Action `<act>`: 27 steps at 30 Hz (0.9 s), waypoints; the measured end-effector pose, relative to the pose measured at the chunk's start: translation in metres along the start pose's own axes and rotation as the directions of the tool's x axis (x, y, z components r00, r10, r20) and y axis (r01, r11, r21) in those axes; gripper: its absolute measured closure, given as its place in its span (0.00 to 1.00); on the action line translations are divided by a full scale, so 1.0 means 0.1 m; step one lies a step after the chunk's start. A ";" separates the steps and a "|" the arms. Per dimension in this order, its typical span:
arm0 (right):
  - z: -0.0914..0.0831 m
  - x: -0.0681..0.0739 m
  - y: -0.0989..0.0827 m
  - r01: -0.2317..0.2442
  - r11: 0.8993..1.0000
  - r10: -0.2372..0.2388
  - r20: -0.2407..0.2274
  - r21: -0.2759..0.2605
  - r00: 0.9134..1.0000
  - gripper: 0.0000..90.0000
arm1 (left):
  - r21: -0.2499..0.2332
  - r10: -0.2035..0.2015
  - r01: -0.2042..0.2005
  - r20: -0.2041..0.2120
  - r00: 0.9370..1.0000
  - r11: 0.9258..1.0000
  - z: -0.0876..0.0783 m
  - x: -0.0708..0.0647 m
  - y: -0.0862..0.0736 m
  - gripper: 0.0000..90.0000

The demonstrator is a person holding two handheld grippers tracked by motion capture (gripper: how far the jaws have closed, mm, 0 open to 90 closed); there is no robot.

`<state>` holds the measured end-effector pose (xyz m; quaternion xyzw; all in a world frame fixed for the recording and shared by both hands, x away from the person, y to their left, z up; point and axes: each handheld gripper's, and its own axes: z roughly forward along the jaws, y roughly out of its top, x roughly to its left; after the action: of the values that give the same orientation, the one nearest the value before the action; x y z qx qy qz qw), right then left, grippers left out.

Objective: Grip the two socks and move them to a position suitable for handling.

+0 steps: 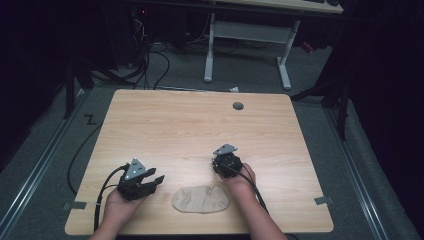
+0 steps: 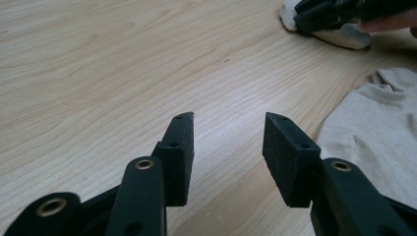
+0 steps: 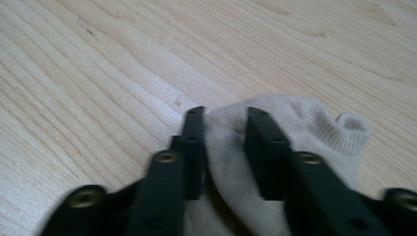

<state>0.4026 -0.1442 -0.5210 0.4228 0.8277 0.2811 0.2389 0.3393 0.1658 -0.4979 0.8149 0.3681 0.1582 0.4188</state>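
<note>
Right gripper view is showing the right claw (image 3: 223,147) standing partly open around a bunched white sock (image 3: 314,132), pads not pressing. The beige sock (image 1: 201,199) is lying flat near the counter's (image 1: 165,125) front edge; the left claw (image 1: 154,181) is hovering open and empty. Pairing looks unfinished.

Light wooden table top (image 1: 200,130) was pale beige-tan with fine brown grain lines, one small round grey plug (image 1: 238,106) near far edge. Flat beige knitted sock (image 1: 201,199) was plain cream-beige, ribbed cuff same colour. Second white knitted sock (image 3: 295,123) was off-white, ribbed at cuff. Left black two-jaw gripper (image 1: 156,182) was matte black with grey triangular plate on top, brass-coloured rivets at jaw pivots. Right black two-jaw gripper (image 3: 223,120) was the same black, grey plate, brass-coloured rivets. Floor (image 1: 45,135) was dark grey carpet. Background desk frame (image 1: 247,35) was white.
</note>
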 end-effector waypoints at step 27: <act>-0.69 -0.48 -0.24 -0.152 0.965 0.160 0.022 -0.212 0.987 0.95 | 0.021 0.014 -0.014 0.009 1.000 1.000 0.06 -0.06 0.01 0.61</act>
<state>0.3701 -0.2141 -0.4793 0.4646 0.7528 0.3763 0.2753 0.3393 0.1577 -0.5007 0.8224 0.3623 0.1538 0.4109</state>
